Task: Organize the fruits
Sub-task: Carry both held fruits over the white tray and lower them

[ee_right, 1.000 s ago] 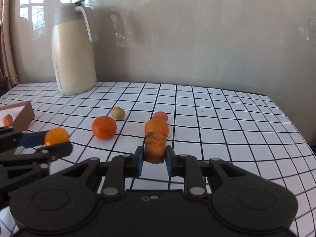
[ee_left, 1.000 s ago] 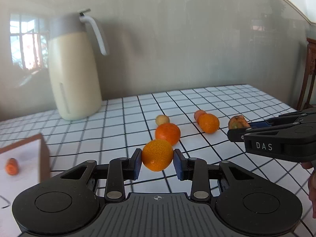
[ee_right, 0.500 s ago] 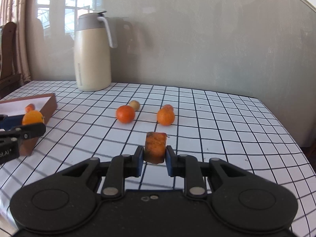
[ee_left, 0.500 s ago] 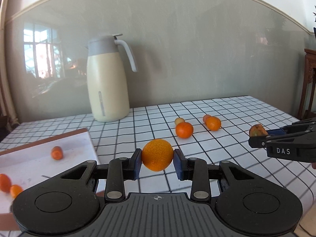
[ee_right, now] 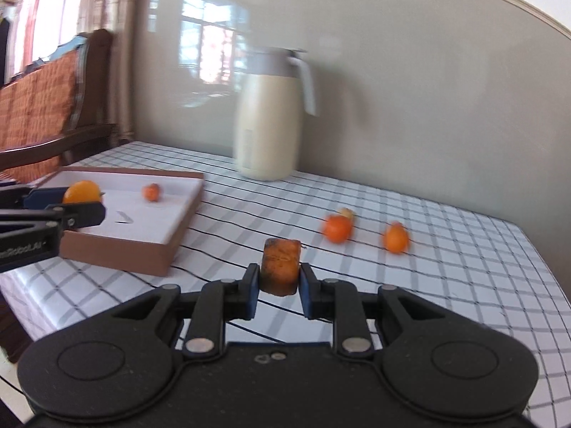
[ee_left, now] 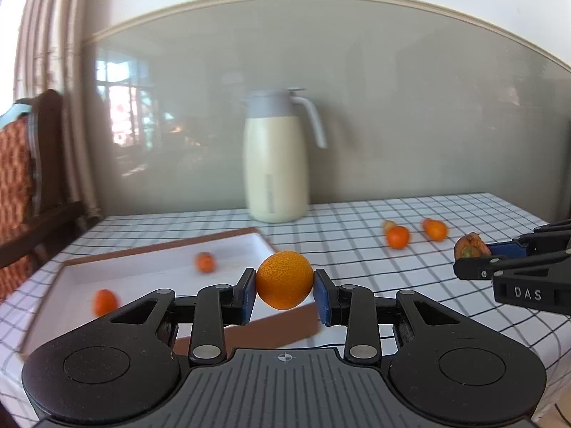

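At centre of the left wrist view, the left gripper (ee_left: 284,292) has its jaws clamped on an orange (ee_left: 284,280): round, bright, pebbled skin, held above the near corner of the box (ee_left: 153,249). The box is shallow, brown outside and white inside; two small orange fruits (ee_left: 205,262) lie in it at left of frame. At centre of the right wrist view, the right gripper (ee_right: 279,289) has its jaws clamped on a brownish-orange fruit piece (ee_right: 280,267), blocky, with a darkened top edge, held over the checked table (ee_right: 446,267). Two mandarins (ee_right: 336,229) lie loose on the table at right of centre, near each other, a smaller pale fruit just behind the left one. A cream jug (ee_right: 267,117) stands at the back.

Versus 0.5 s ago: the box fills far more of the left view, and the orange now sits over its corner. In the right view the box has shifted nearer to centre. Both grips unchanged. Background blurred.
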`<state>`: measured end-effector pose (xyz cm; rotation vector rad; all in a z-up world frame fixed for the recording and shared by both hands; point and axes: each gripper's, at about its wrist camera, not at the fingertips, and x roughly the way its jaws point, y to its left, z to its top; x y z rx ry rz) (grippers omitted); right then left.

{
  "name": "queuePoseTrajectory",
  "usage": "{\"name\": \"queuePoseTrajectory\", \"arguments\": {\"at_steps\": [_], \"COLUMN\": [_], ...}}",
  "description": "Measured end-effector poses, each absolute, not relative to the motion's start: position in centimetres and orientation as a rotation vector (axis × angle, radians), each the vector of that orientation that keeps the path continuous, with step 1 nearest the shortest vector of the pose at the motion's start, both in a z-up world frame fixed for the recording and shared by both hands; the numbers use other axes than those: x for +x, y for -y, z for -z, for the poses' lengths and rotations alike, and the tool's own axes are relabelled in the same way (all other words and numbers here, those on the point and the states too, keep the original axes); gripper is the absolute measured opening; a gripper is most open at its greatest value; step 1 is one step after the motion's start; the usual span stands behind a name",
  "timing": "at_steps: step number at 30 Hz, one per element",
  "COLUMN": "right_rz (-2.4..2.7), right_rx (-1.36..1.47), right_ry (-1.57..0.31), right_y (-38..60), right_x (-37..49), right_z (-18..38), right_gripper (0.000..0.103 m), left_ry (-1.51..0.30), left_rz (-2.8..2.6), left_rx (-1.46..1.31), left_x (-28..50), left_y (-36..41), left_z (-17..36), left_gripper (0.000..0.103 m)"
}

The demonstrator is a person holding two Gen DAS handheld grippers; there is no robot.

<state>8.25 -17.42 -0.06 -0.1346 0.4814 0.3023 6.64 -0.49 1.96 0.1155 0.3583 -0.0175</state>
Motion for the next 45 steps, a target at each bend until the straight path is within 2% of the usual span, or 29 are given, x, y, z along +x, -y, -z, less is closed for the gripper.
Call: {"name": "queuePoseTrajectory", "arguments": {"at_steps": [25, 45], "right_rz": [-0.526, -0.464], "right_rx": [-0.168, -0.117], "right_ry": [-0.378, -0.405], "right_y": [4.4, 2.2], "right_x": [9.3, 17.0], "right_z": [-1.8, -1.5], "right_gripper": [0.014, 0.014], "left_ry": [-0.322, -0.336], "left_rz": [-0.263, -0.324], "left_rx": [0.054, 0.011], "left_x": [3.6, 11.1], "left_y": [-13.7, -19.2], "left_z": [-2.3, -2.5], "left_gripper": [0.035, 0.035]}}
